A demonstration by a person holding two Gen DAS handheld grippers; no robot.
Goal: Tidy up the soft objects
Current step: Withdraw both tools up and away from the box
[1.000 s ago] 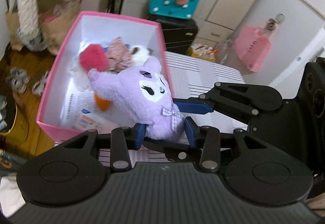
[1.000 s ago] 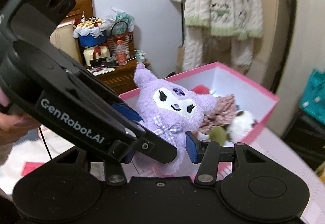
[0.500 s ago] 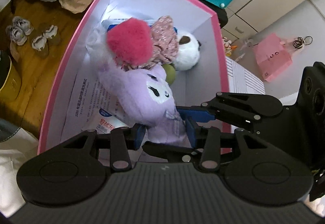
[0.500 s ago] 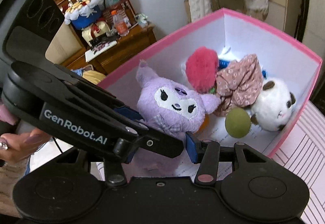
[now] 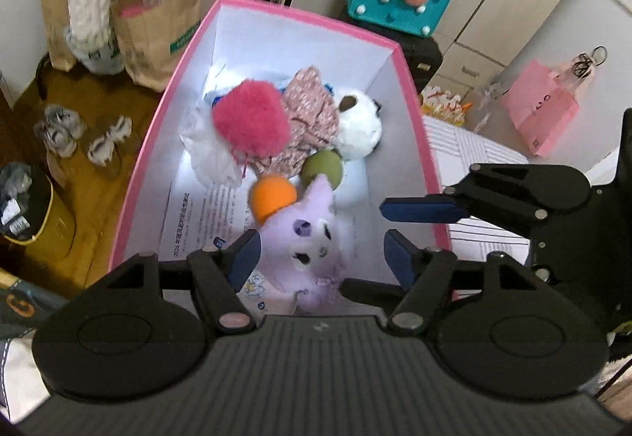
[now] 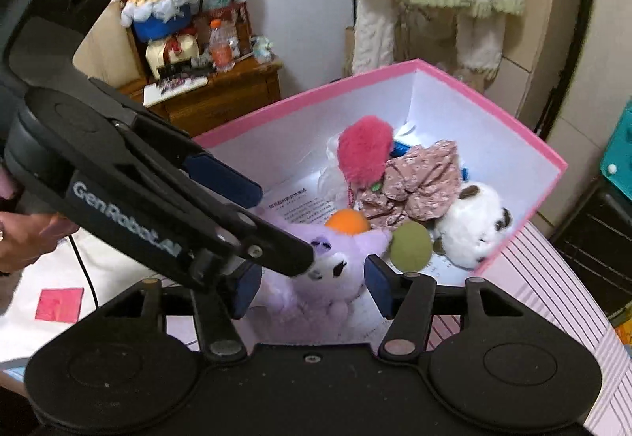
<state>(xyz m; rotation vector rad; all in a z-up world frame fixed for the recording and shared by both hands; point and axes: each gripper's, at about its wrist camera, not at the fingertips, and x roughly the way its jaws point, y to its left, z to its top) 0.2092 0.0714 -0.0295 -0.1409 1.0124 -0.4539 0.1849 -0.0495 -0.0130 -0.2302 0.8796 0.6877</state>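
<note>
Fuzzy, slightly blurred purple plush loose in pink box, both grippers' jaws spread, empty.

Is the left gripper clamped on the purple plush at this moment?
No. The left gripper is open, its blue pads clear of the purple plush, which lies in the pink box.

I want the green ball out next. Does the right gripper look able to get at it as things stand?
Probably yes: the round green ball lies uncovered in the pink box, just ahead of the open right gripper, though the purple plush toy crowds it.
</note>
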